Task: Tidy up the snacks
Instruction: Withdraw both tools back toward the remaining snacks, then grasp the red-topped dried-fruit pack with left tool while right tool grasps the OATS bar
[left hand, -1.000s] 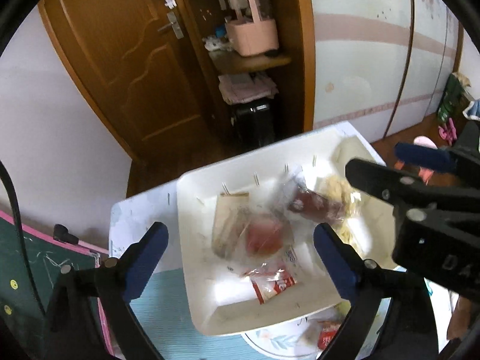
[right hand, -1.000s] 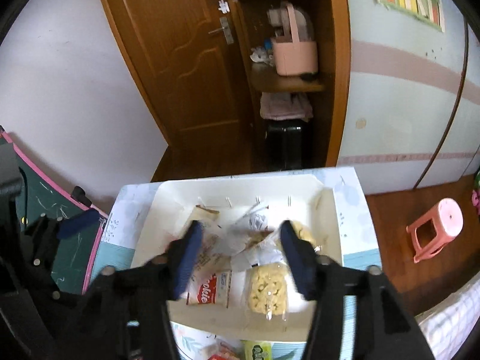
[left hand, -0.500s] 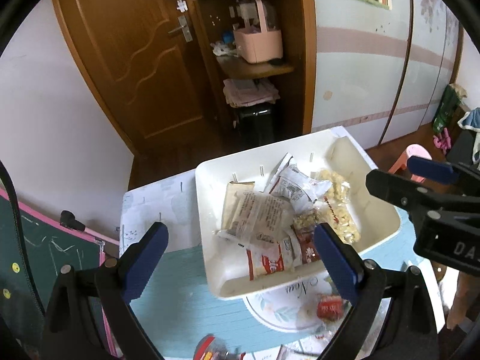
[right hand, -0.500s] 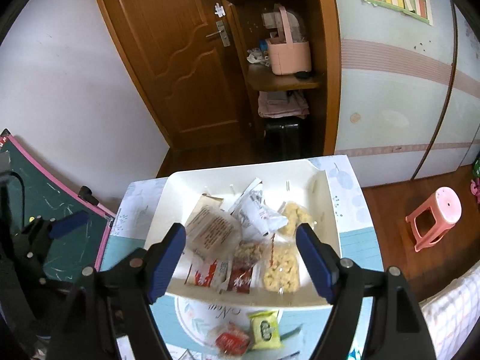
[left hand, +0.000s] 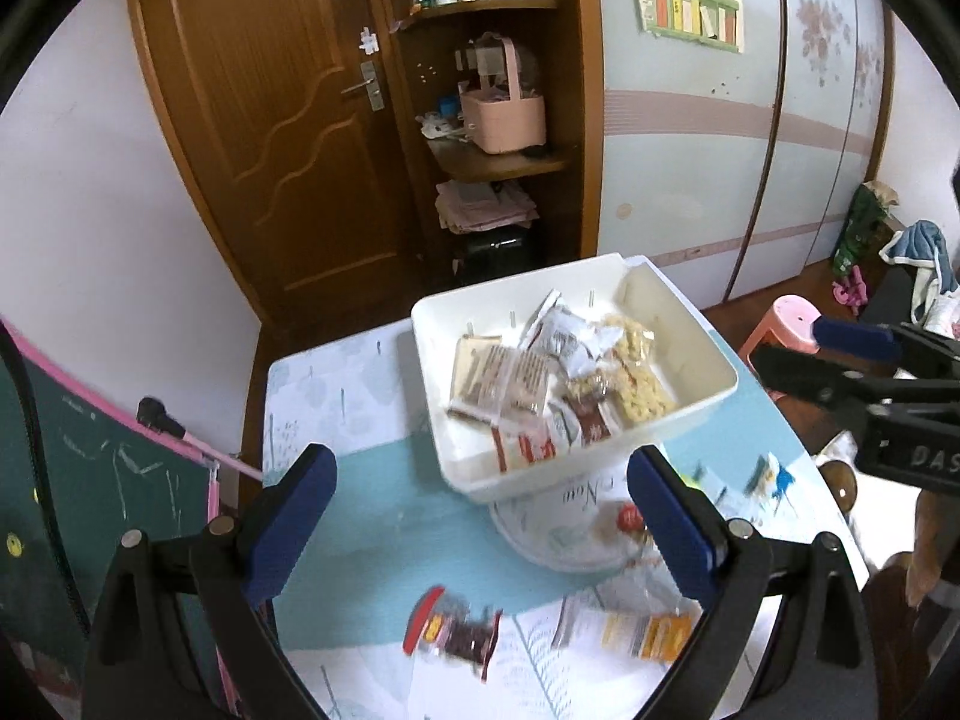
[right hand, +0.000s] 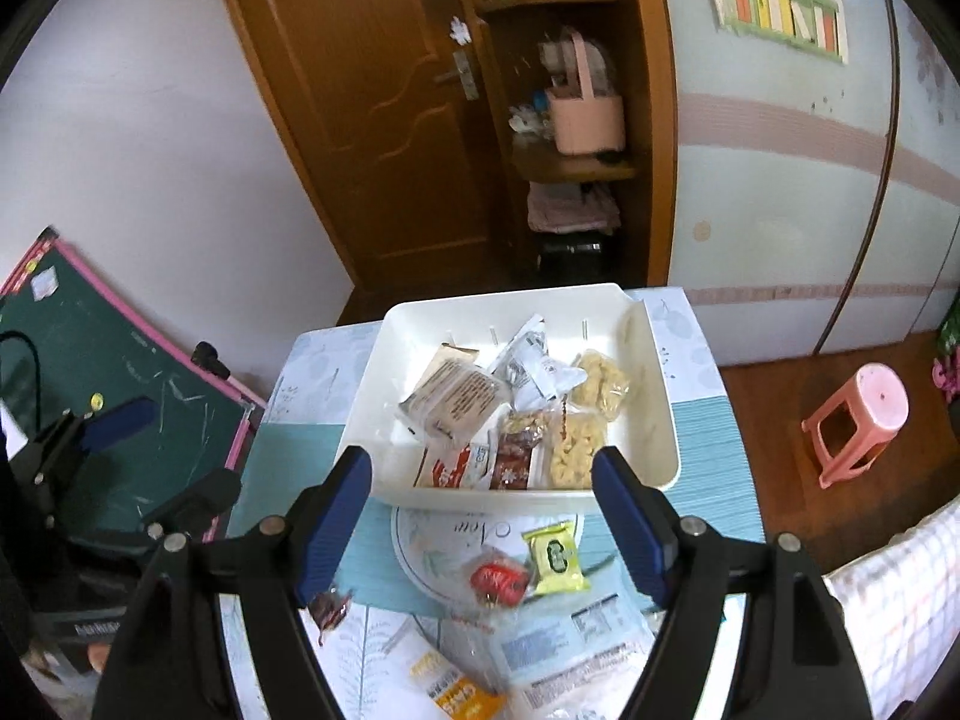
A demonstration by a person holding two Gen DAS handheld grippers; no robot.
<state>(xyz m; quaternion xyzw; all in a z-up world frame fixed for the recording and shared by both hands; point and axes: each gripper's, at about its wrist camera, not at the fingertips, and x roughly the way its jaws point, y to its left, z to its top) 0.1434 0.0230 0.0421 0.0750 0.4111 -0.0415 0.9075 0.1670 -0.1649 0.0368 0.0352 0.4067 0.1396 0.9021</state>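
We hold both tongs above the tabletop (right hand: 708, 450) with nothing between their blue pads. Our left tongs (left hand: 480, 516) stand wide, and our right tongs (right hand: 480, 516) stand wide as well, each pair spread across the near side of the white bin (right hand: 657, 396).

The white bin sits ahead of both tongs, towards the far end of the tabletop, and it carries most of the snacks. In the right wrist view we see a brown-printed wafer pack (right hand: 453, 399) on the bin's left, silver sachets (right hand: 528, 363) behind it, two clear bags of pale puffed snack (right hand: 576, 450) on the right, and red-and-white packets (right hand: 456, 468) along the near wall.

Just below the bin's near wall, between the pads of our right tongs, lies a round patterned plate (right hand: 432, 546) with a yellow-green packet (right hand: 555, 558) and a red wrapped sweet (right hand: 498, 579) on it. Nearer to us lie a large clear bag with a blue label (right hand: 564, 648), an orange packet (right hand: 462, 696), and a dark red wrapper (right hand: 327, 606) close to the right tongs' left pad.

In the left wrist view a red and brown packet (left hand: 453, 630) lies blurred between the left tongs' pads, beside a yellow-orange packet (left hand: 651, 633).
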